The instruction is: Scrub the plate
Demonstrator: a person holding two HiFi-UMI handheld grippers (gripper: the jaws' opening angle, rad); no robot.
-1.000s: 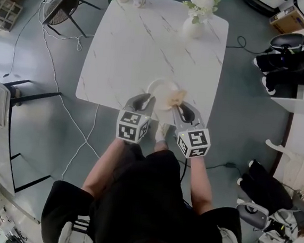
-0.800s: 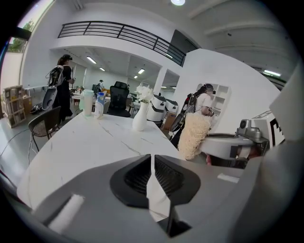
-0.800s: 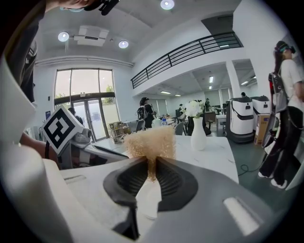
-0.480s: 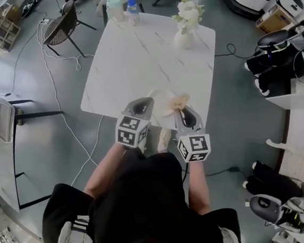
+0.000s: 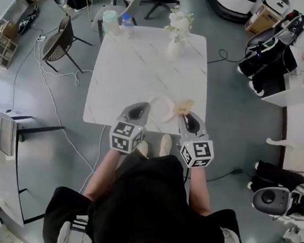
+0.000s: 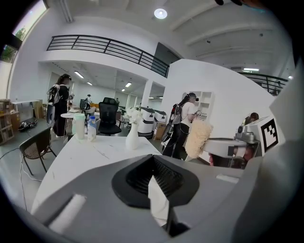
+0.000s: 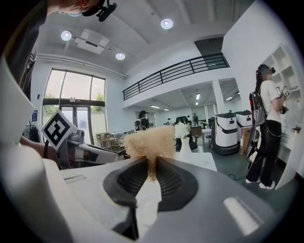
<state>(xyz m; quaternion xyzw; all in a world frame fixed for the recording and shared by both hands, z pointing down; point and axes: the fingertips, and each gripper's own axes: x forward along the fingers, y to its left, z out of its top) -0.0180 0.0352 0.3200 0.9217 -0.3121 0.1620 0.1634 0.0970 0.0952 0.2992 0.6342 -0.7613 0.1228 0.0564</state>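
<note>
**Ana:** Where does the plate (image 5: 162, 111) sit?

**Ben:** As far as the head view shows, it lies on the white marble table (image 5: 141, 64), near the edge closest to the person. It shows between the tips of the two grippers.

**Ana:** Does the left gripper (image 6: 153, 161) have hold of it?

**Ben:** It does not look so. Its own view shows the two jaws brought together tip to tip, with nothing clamped between them. Past the tips there is bare tabletop and, at the far end, a white vase (image 6: 131, 137) of flowers. From above, those tips are just beside the plate's left rim, but contact cannot be made out.

**Ana:** And the right gripper (image 7: 152, 166)?

**Ben:** Its jaws are pinched on a coarse tan scrub pad (image 7: 149, 141). They grip the lower edge, and the rest of the pad stands up above the tips.

**Ana:** Is the pad on the plate?

**Ben:** From above it overlaps the plate's right side. Whether it touches cannot be told.

**Ana:** How are the grippers placed?

**Ben:** They are side by side and near each other. Both point away from the person across the table.
</note>
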